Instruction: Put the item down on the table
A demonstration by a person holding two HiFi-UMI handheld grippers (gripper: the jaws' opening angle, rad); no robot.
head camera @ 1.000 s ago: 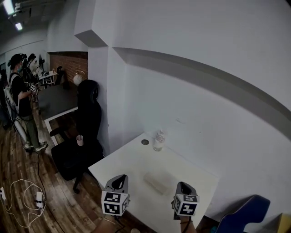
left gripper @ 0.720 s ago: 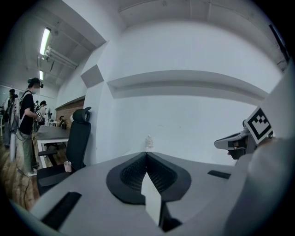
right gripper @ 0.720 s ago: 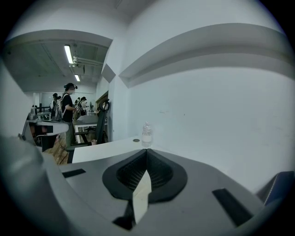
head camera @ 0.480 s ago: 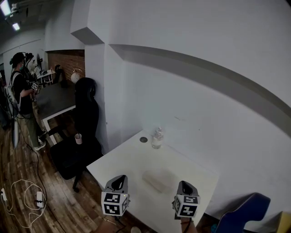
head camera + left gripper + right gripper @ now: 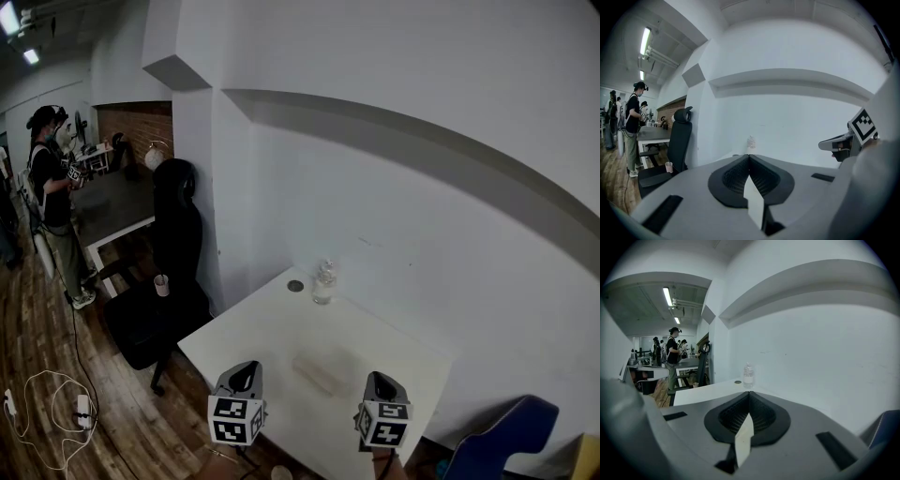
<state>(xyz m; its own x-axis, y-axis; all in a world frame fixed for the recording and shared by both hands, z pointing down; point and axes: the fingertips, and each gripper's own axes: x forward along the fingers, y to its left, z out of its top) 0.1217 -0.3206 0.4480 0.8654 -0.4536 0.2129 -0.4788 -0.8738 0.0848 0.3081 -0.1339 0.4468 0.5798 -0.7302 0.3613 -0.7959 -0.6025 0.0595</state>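
Item (image 5: 319, 373), a pale oblong thing, lies flat on the white table (image 5: 394, 349). It is at the near side, between the two grippers, and touches neither of them. I judge that the putting-down is done or almost done. To finish well, both tongs should draw away toward the near side, slowly and a little raised. They must not brush the item, because it is not far from the near edge.

The left gripper (image 5: 246, 370) has its jaws pressed together with nothing between them. The right gripper (image 5: 379, 382) is the same, closed and empty.

About containers: the item may be a pouch, but I cannot tell if something is inside. At the far side of the table, by the wall, a clear bottle (image 5: 325, 284) stands upright. It seems to hold water, but the level is not readable. On the left, off the table, a small cup (image 5: 163, 285) sits by the black chair (image 5: 178, 244), and its content is hidden. Just left of the bottle, apart from it, lies a small dark disc (image 5: 295, 286).
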